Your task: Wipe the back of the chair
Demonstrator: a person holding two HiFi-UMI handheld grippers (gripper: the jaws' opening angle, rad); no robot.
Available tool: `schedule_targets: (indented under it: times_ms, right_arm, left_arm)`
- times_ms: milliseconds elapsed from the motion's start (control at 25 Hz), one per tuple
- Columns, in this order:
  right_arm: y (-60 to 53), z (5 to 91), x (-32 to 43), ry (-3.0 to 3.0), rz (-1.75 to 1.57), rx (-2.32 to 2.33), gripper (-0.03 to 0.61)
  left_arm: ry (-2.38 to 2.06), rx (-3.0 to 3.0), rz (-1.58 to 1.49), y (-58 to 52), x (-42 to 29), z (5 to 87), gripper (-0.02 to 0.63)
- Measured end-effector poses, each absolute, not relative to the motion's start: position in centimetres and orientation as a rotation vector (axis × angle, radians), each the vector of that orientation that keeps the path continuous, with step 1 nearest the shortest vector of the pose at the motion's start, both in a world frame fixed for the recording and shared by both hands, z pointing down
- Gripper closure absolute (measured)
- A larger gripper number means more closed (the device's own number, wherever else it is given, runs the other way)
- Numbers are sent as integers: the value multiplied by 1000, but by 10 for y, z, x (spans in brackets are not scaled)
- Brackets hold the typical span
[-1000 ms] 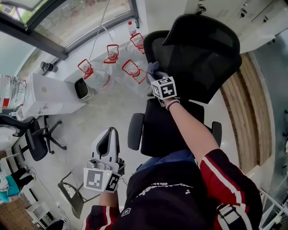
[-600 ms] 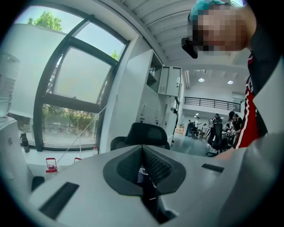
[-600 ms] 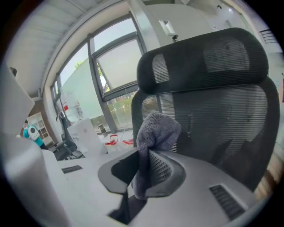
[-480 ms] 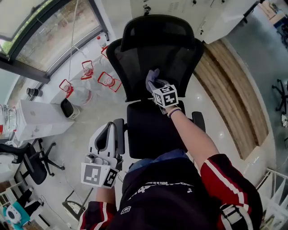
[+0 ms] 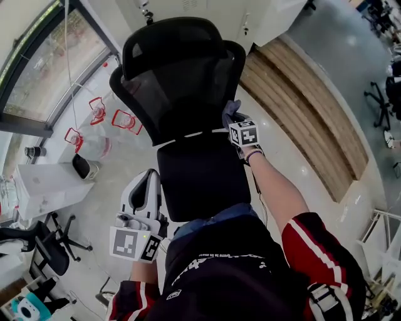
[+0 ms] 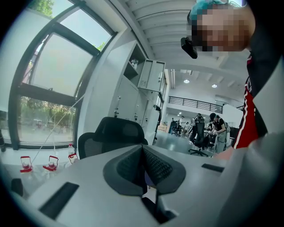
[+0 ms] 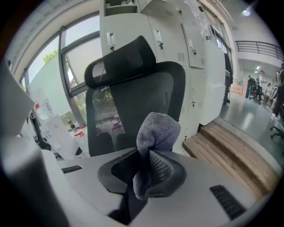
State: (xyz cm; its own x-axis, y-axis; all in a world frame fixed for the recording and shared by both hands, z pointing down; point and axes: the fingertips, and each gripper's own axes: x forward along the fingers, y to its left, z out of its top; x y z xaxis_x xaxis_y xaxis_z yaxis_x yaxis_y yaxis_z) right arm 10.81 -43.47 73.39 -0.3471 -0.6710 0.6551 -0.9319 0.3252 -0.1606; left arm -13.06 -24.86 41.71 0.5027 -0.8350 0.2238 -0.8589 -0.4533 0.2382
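The soft grey cloth [image 7: 156, 128], clamped in the right claw [image 7: 148, 166], has been swept across the black mesh chair back [image 5: 178, 94] to its 3 o'clock edge, suggesting one pass done; the left claw [image 6: 143, 166] is held closed, empty.

In the head view the chair back [image 5: 182, 88] fills the middle; the seat [image 5: 202, 182] lies at its 6 o'clock, between it and the person. At 3 o'clock, beside the right gripper [image 5: 236, 120] with the cloth [image 5: 230, 108], a strip of bare floor [image 5: 276, 141] is free up to the wooden step [image 5: 307, 113]. At 9 o'clock water jugs [image 5: 97, 110] stand near. At 12 o'clock white cabinets [image 5: 263, 14] are behind the headrest [image 5: 172, 37].
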Motion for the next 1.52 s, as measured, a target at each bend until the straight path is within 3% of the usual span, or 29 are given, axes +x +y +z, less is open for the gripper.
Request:
schedule_targets:
  times_ms: [240, 600, 1000, 1520]
  right_arm:
    - [-449, 778, 147, -2002, 761, 1450, 515]
    - [-476, 821, 131, -1960, 724, 1420, 515]
    - [-488, 829, 79, -2006, 691, 1337, 515]
    - [-482, 833, -48, -2109, 674, 1184, 515]
  left_arm:
    - [-1460, 2376, 159, -257, -139, 428, 589]
    - [-1557, 2258, 205, -255, -168, 456, 589]
    - [-1631, 2188, 177, -249, -196, 463, 589]
    - [-1720, 2102, 144, -232, -259, 469, 589]
